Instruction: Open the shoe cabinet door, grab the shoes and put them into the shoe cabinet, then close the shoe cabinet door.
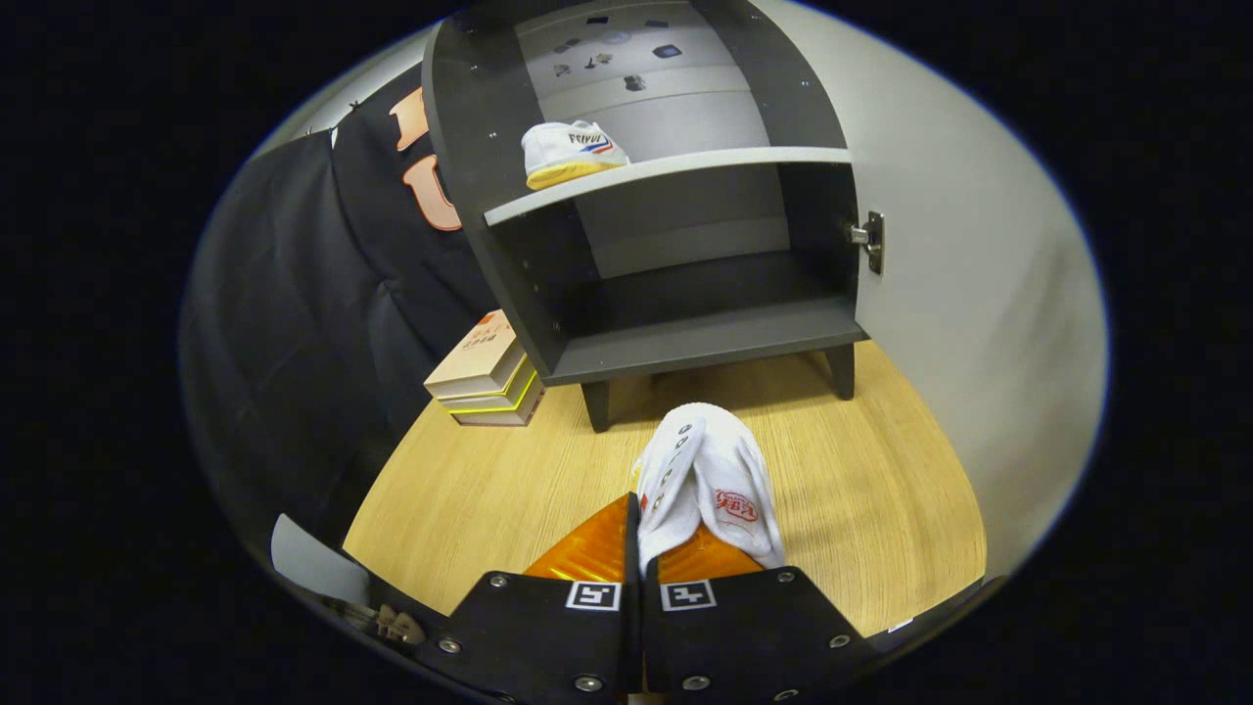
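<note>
Gripper view: the shoe cabinet (509,196) stands open on the wooden floor (881,490), its door (979,294) swung aside on the hinge (871,241). One white shoe (568,152) already rests on the upper shelf (685,166). The lower shelf (705,338) holds nothing visible. The tool (654,509) is closed narrow, its fingers clamped on the second white shoe (710,480), which hangs between and just ahead of them, above the floor and short of the cabinet. A stack of books (485,377) lies beside the cabinet's left leg.

Assessment: door opening done; first shoe stowed; second shoe lifted, not yet placed; door closing outstanding.
</note>
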Demonstrator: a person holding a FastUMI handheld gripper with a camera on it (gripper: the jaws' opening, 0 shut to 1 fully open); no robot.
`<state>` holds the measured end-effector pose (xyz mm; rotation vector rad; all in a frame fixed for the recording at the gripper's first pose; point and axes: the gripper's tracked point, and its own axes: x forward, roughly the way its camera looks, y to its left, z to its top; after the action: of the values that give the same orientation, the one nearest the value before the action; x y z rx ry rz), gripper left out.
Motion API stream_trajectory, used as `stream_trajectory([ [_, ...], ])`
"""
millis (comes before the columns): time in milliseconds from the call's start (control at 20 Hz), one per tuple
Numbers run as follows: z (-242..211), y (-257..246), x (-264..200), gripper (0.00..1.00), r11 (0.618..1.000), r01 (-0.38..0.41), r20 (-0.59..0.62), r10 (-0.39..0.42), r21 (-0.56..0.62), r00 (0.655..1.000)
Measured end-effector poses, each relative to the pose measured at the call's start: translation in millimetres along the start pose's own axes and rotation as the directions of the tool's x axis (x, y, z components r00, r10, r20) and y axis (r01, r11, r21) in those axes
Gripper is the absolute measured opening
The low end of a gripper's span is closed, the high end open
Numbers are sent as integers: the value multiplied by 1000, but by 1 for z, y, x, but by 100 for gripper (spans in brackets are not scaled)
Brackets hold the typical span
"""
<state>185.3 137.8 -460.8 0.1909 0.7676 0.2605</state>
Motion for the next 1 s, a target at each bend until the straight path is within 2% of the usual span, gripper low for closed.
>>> stream_trajectory([
  [250, 57, -1, -24, 1, 997, 71, 80, -74, 41, 994],
  [500, 135, 5, -41, 1, 993, 118, 201, -121, 25, 972],
  [700, 190, 10, -37, 1, 993, 117, 246, -118, 17, 962],
  [1000, 261, 5, 4, 1, 996, 83, 264, -71, -34, 962],
])
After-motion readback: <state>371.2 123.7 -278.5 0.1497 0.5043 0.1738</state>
